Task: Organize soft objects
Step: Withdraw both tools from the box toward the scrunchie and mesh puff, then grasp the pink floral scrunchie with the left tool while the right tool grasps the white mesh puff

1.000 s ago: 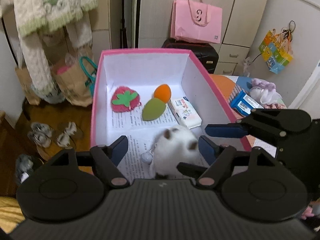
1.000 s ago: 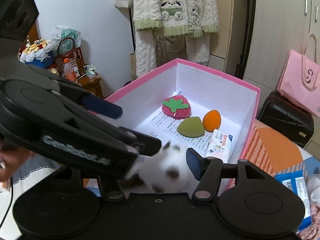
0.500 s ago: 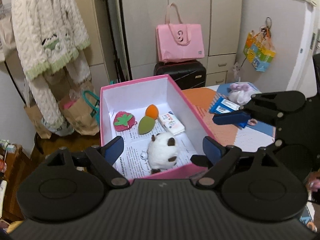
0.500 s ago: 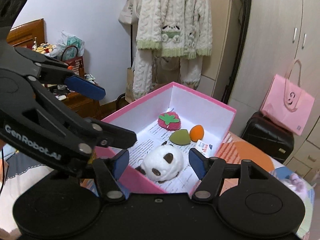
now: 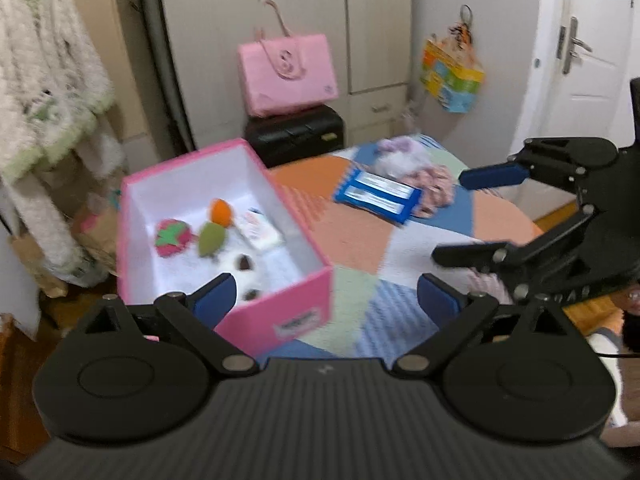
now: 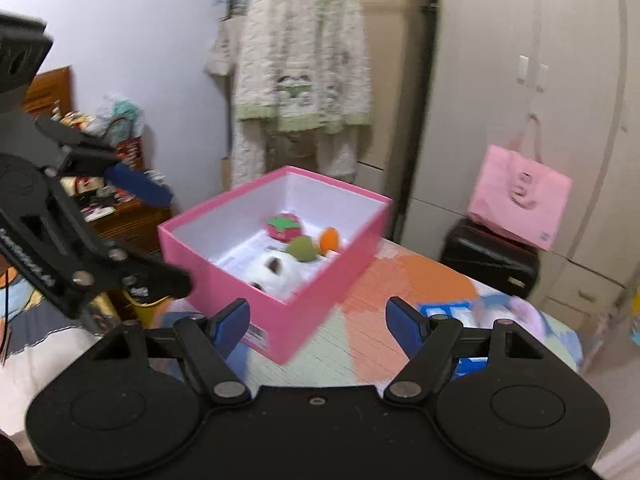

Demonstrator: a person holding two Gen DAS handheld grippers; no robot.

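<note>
Pink box (image 5: 280, 312): we see it standing open-topped at the left centre of the left wrist frame, on the patchwork cover (image 5: 360, 236); its long axis runs from the lower middle toward the upper left.
Panda plush (image 6: 272, 272): it lies inside the box against the near wall, white with dark patches; blur keeps us from telling which way it faces.
Strawberry cushion (image 5: 173, 237): it rests flat on the box floor near the far left wall, green leaf upward.
Green sponge (image 5: 211, 239): we find it just right of the strawberry, its narrow end pointing toward the orange sponge (image 5: 221, 211) behind it.
Tissue pack (image 5: 260, 233): it lies along the right wall, long side following that wall.
Left gripper (image 5: 326, 300): we hold it level above the box's near corner, fingers spread wide, nothing between them.
Right gripper (image 6: 316, 320): it hovers over the cover at the lower centre of its own frame, tilted slightly downward, fingers apart and empty.
Blue packet (image 5: 378, 196): it sits on the cover at the centre right, well apart from the box.
</note>
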